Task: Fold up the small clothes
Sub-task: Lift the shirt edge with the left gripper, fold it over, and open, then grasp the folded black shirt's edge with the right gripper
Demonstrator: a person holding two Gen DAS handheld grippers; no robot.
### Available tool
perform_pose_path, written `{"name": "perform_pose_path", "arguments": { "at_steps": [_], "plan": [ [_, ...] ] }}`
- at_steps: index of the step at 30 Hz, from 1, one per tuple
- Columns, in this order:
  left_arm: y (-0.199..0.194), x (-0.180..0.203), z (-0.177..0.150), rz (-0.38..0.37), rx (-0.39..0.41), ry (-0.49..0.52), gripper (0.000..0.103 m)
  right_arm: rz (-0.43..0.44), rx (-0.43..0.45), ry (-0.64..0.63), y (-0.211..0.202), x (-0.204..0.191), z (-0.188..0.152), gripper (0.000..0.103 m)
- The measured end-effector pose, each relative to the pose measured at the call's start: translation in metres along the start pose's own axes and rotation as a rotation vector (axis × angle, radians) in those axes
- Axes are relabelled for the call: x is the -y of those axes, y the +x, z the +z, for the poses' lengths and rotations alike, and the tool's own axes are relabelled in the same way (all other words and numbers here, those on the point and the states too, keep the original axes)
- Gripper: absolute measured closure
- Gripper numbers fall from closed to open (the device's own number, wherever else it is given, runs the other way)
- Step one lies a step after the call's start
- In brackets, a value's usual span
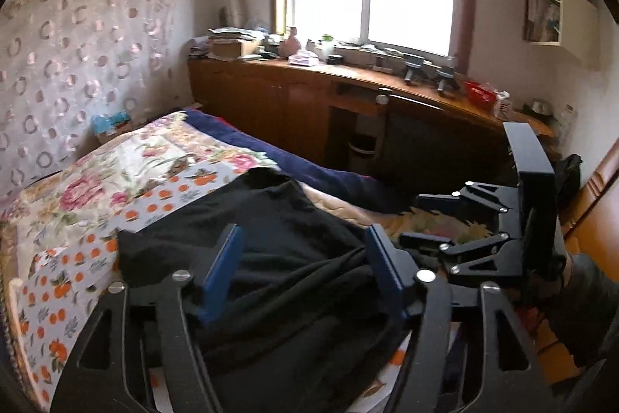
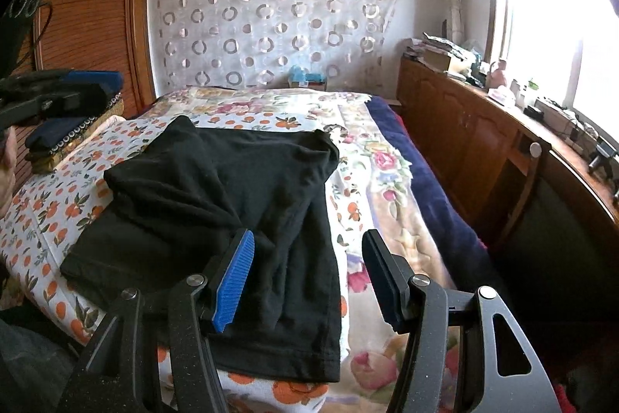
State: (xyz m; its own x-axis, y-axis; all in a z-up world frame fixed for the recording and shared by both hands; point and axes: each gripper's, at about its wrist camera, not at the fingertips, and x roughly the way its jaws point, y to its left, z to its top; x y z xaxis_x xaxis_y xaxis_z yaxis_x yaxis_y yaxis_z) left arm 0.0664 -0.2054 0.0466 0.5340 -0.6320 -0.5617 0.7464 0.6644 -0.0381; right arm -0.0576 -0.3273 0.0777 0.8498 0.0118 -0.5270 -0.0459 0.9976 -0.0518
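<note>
Sunlit bed [image 2: 390,181] under us carries the black garment [image 2: 232,196], half folded and rumpled. Our left tool [image 1: 301,273] and right tool [image 2: 307,277] both gape, holding nothing. We risk pinching several layers and dragging the fold askew.

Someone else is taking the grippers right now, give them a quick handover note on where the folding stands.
Left gripper: open, holding nothing, poised over the black garment.
Right gripper: open, empty, above the garment's near right edge.
The garment lies on the orange-print sheet on the bed, partly folded over itself and rumpled.
A stack of folded clothes sits at the bed's far left.
Left: likely smooth the garment, finish folding, then add it to the stack.
</note>
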Motion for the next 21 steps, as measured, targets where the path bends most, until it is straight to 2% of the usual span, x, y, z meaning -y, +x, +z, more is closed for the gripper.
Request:
{"name": "perform_pose_path", "arguments": {
  "at_steps": [11,15,21],
  "plan": [
    [-0.046,-0.059,-0.057,0.216,0.043,-0.113,0.032,0.054,-0.009,-0.047,0.021,-0.024,0.011,0.043],
    [-0.06,-0.078,-0.078,0.329,0.068,-0.134,0.032,0.087,-0.014,-0.068,0.029,-0.037,0.017,0.043],
    [-0.072,-0.11,-0.111,0.377,0.051,-0.234,0.032,0.141,-0.023,-0.124,0.044,-0.059,0.028,0.043]
  ]
}}
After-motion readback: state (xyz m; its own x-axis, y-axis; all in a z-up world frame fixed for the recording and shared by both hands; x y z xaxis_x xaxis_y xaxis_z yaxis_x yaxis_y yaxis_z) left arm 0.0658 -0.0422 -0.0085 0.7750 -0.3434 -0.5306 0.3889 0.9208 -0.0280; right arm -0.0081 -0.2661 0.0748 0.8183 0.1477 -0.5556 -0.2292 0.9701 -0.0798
